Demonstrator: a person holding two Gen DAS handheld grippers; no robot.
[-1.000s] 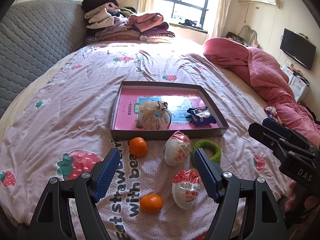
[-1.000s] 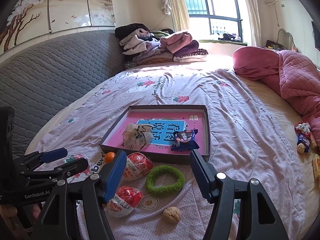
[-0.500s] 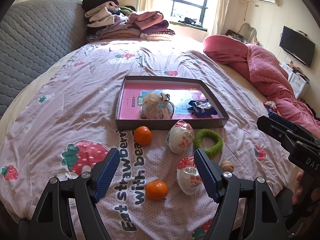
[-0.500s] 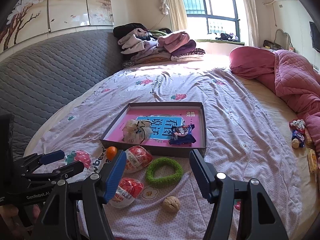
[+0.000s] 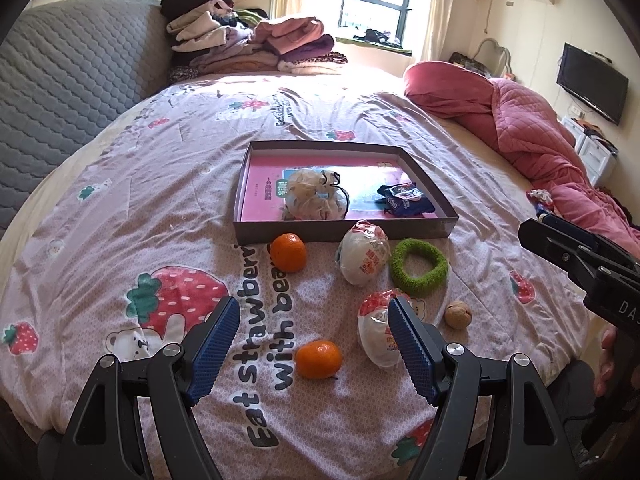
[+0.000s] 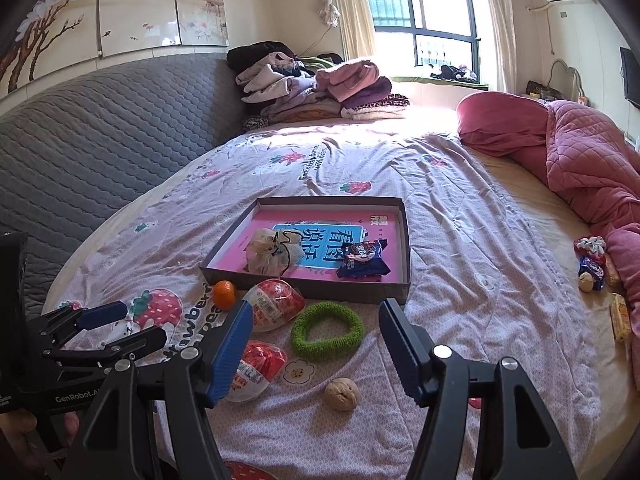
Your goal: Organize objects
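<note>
A shallow grey box (image 5: 416, 227) with a pink floor lies on the bed; it also shows in the right wrist view (image 6: 304, 286). In it are a white mesh pouch (image 5: 316, 196) and a dark blue snack packet (image 5: 404, 199). In front lie two oranges (image 5: 289, 252) (image 5: 319, 359), two red-and-white wrapped packages (image 5: 363, 257) (image 5: 378, 334), a green ring (image 5: 418, 266) and a walnut (image 5: 458, 314). My left gripper (image 5: 314, 340) is open and empty above the near orange. My right gripper (image 6: 316, 344) is open and empty above the green ring (image 6: 327, 331).
A pile of folded clothes (image 5: 248, 46) sits at the bed's far end. A pink quilt (image 5: 532, 132) lies along the right side, with small snacks (image 6: 592, 264) beside it. A grey padded headboard (image 6: 100, 128) runs along the left.
Both grippers have pulled back and up from the box; the objects look smaller and further off, and the walnut has come into the left wrist view. Nothing was picked up.
</note>
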